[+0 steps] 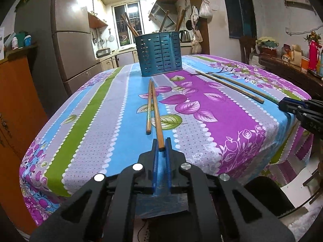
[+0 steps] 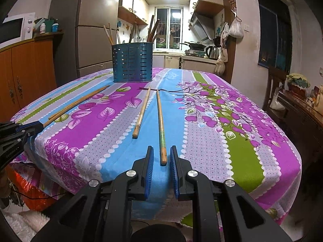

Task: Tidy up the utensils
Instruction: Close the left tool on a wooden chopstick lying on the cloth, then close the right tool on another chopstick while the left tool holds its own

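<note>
While unseen opposite, kettle [image 2: 212,52] rightward.

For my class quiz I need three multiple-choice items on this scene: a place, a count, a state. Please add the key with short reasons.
1. Where does the holder stand?
A. far end of the table
B. floor
C. chair

2. How many chopsticks lie outside the holder?
A. two
B. four
C. six

3. The left gripper is:
A. wide open
B. shut on a chopstick
C. out of view

Key: 1A, it stands at the table's back; 2B, two pairs show; 3B, it clamps the stick's end.
</note>
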{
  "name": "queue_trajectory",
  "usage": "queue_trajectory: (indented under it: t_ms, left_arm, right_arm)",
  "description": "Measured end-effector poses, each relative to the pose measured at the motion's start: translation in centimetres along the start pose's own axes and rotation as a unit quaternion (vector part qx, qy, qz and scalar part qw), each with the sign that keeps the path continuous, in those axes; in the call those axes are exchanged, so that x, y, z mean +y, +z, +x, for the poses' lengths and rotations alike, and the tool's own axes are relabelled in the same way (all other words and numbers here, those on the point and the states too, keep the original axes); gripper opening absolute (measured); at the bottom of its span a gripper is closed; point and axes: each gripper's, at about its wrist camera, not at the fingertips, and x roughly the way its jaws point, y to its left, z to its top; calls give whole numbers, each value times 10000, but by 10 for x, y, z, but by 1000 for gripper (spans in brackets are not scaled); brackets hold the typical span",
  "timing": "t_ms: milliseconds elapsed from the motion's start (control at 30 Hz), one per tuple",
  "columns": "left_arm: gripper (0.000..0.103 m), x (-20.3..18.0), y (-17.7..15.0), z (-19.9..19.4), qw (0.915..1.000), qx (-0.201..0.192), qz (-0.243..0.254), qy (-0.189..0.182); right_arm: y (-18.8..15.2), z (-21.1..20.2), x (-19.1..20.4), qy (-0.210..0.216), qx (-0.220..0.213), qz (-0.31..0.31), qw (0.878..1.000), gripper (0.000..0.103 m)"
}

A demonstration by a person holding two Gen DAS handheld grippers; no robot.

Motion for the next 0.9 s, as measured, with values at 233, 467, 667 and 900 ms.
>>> queue_trajectory:
  t_ms: [233,467,667,900]
  left_arm:
    - [5,-5,-1,-1,9999,-63,60,-104]
    - [6,-9,-3,-2,9998,-169,21,57]
    - [6,-12,-2,-1,9997,-201,-42,159]
    - [6,-11,0,2,9994,-230,-125,210]
  right_arm:
    - [0,0,-1,4,-4,-2,10000,19]
    - [-2,1,1,9,-105,-35,9999,19]
    - [-2,2,1,7,-159,-99,9998,19]
    - [-1,4,2,9,-230,-147,9996,19]
